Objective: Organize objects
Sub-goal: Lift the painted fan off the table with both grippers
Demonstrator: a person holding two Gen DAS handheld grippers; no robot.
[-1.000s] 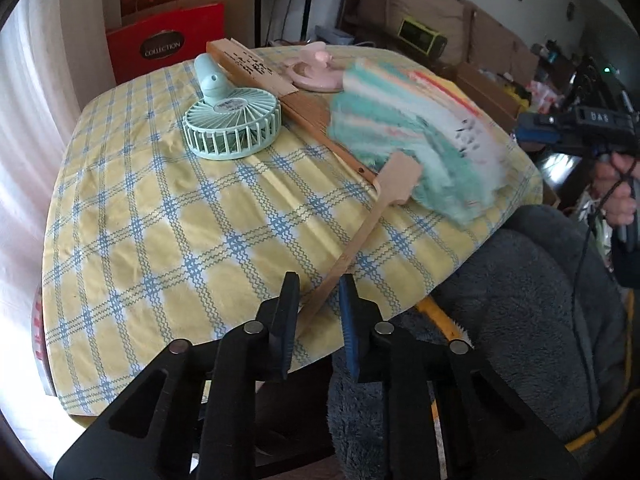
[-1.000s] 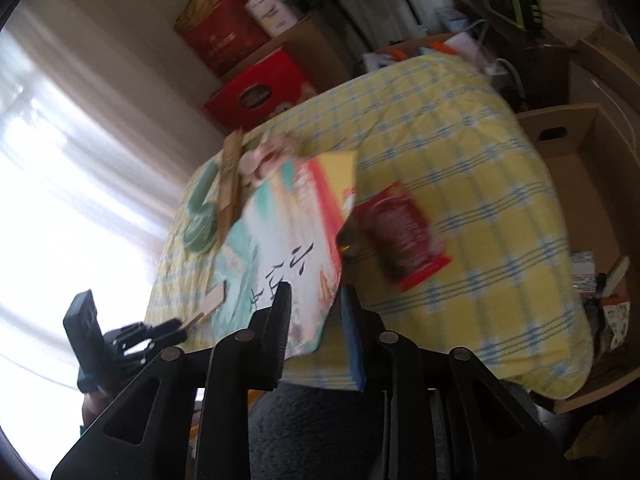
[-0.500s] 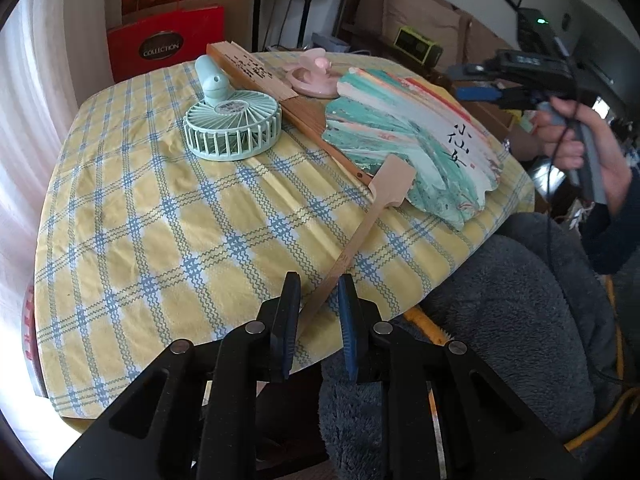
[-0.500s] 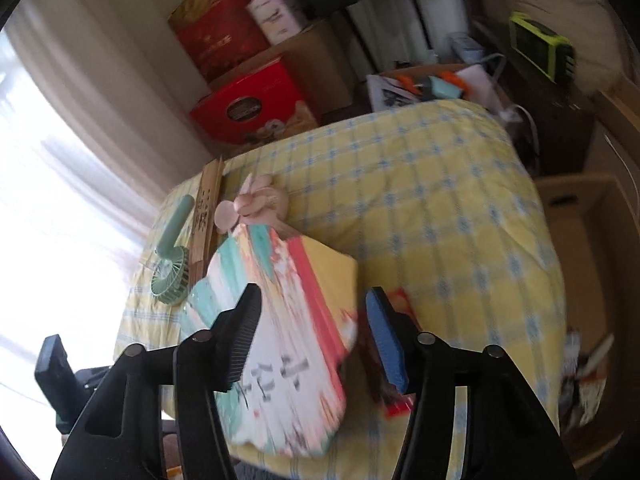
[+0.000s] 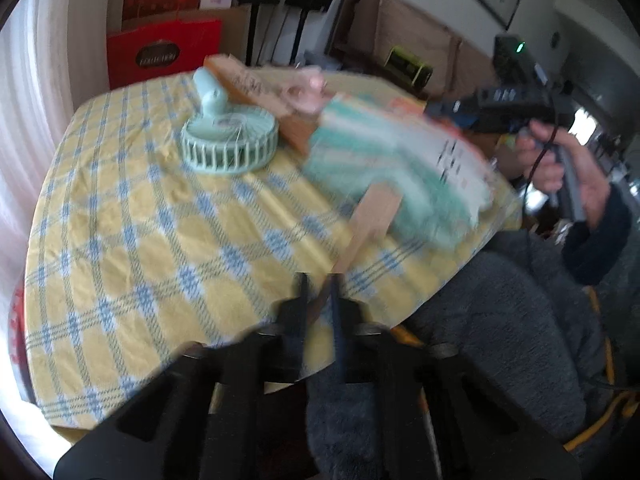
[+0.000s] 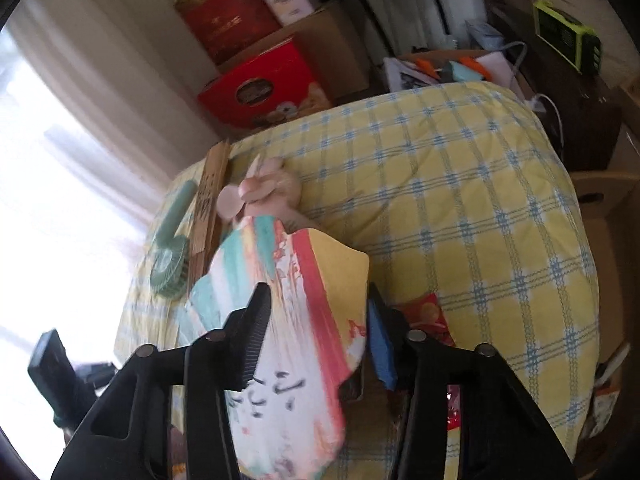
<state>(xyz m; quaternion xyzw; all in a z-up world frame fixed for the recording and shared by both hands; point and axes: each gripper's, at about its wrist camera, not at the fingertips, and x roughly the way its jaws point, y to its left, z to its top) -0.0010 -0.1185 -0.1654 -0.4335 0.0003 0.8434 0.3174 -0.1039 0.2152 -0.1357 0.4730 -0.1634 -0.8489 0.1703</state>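
A painted paper fan (image 5: 392, 160) with a flat wooden handle (image 5: 362, 236) lies over the near right side of the yellow checked tablecloth (image 5: 120, 220), blurred by motion. My left gripper (image 5: 318, 280) is shut on the end of that handle at the table's edge. In the right wrist view the fan's face (image 6: 296, 280) fills the space under my right gripper (image 6: 318, 304). Its jaws are closing but stand apart, and no pad presses on the paper. A hand (image 5: 560, 176) carries that gripper at the right of the left wrist view.
A mint desk fan (image 5: 230, 146), a folded wooden fan (image 5: 256, 88) and a pink mini fan (image 5: 306, 88) lie at the table's back. A red packet (image 6: 426, 312) sits beside the paper fan. A grey fleece lap (image 5: 500, 320) borders the table. Red gift boxes (image 6: 260, 88) stand behind.
The right gripper came in over the paper fan; its jaws spread wide, then narrowed a little. The left jaws pinched tighter on the handle. The fan has shifted and now blurs.
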